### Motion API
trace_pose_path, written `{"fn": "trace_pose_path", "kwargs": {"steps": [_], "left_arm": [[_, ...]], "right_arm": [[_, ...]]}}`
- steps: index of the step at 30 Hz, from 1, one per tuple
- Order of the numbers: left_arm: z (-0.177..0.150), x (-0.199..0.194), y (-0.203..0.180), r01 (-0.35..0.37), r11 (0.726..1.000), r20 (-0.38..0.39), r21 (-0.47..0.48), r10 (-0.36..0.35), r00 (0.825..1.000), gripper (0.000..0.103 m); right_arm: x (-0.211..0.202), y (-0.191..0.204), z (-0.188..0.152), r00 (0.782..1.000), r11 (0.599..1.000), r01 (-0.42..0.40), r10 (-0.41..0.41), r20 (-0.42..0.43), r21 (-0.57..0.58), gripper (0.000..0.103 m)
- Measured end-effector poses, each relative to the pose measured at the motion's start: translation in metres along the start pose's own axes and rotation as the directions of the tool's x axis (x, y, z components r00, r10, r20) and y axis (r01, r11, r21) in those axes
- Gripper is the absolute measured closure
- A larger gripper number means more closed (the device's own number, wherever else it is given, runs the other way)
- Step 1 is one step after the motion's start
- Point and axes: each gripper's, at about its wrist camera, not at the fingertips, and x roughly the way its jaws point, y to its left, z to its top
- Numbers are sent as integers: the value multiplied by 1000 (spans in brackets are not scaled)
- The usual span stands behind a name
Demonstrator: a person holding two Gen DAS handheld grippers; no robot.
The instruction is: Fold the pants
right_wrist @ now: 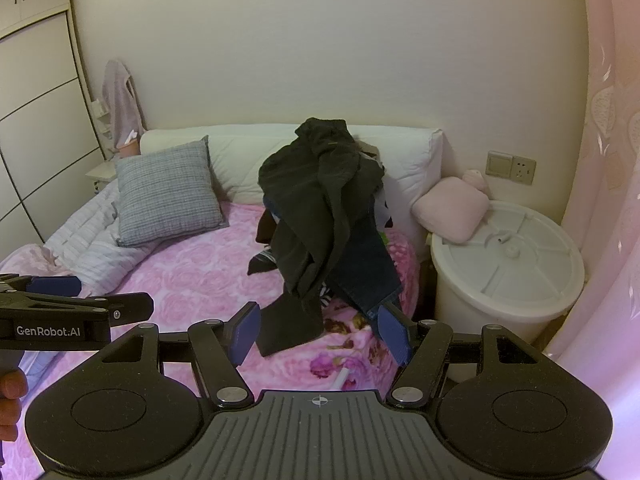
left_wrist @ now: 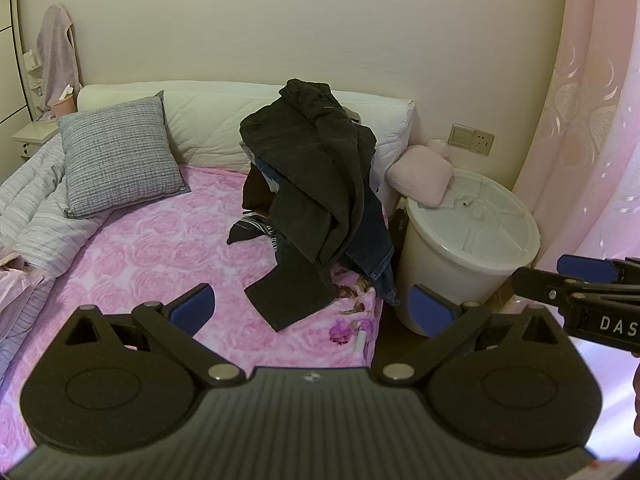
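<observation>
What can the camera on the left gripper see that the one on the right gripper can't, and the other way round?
Only the left view shows the lettering "DAS" on the right gripper and the nightstand. Only the right view shows the wardrobe and "GenRobot.AI" on the left gripper. Both show the pile of dark pants on the pink bedspread, the grey pillow and the white bin.

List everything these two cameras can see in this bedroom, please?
dark pants: one, black-grey, topping the clothes pile on the bed
jeans: one, blue, under the dark pants
bedspread: one, pink floral, covering the bed
cushion: one, grey checked, against the headboard
headboard: one, white, at the wall
tub: one, white, lidded, right of the bed
pink pillow: one, on the tub lid
wall socket: one, beige
left gripper: jaws open, empty
right gripper: jaws open, empty
</observation>
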Motion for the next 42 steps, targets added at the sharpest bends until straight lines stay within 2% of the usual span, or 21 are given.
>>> {"fn": "trace_pose_path", "kwargs": {"steps": [42], "left_arm": [[5, 11, 18, 15, 1000, 2, 8, -15, 1000, 1]], "right_arm": [[18, 10, 3, 1000, 1000, 18, -18, -12, -14, 41]]}}
